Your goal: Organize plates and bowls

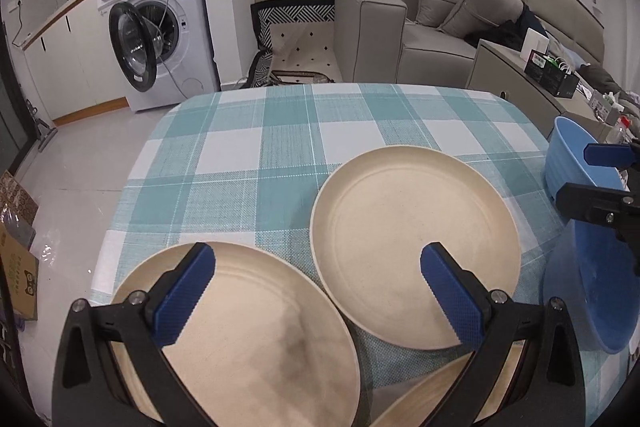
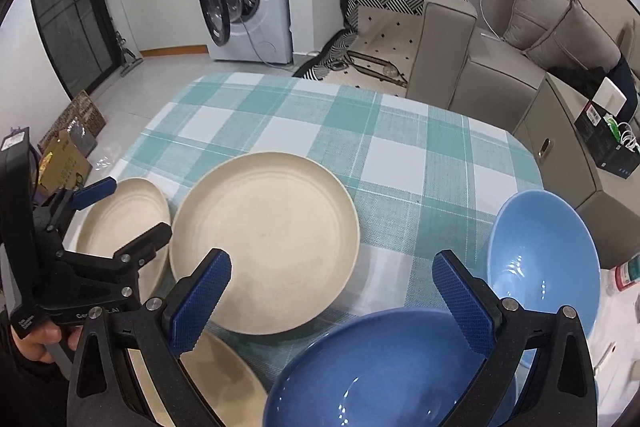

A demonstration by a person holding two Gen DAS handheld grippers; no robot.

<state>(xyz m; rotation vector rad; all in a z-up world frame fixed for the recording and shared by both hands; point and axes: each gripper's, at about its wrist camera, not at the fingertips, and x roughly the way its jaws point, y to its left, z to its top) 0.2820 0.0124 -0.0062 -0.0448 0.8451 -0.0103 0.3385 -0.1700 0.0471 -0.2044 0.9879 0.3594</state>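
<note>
Three cream plates and two blue bowls lie on the checked tablecloth. In the left wrist view my left gripper is open, hovering over a near cream plate and beside a farther cream plate; a third plate's rim shows at the bottom. In the right wrist view my right gripper is open and empty above a near blue bowl, with the large cream plate ahead and a second blue bowl to the right. The left gripper shows there over the left plate.
The table has free cloth at the far half. A washing machine with an open door stands far left, a grey sofa far right. Cardboard boxes lie on the floor left. A bottle stands at the right edge.
</note>
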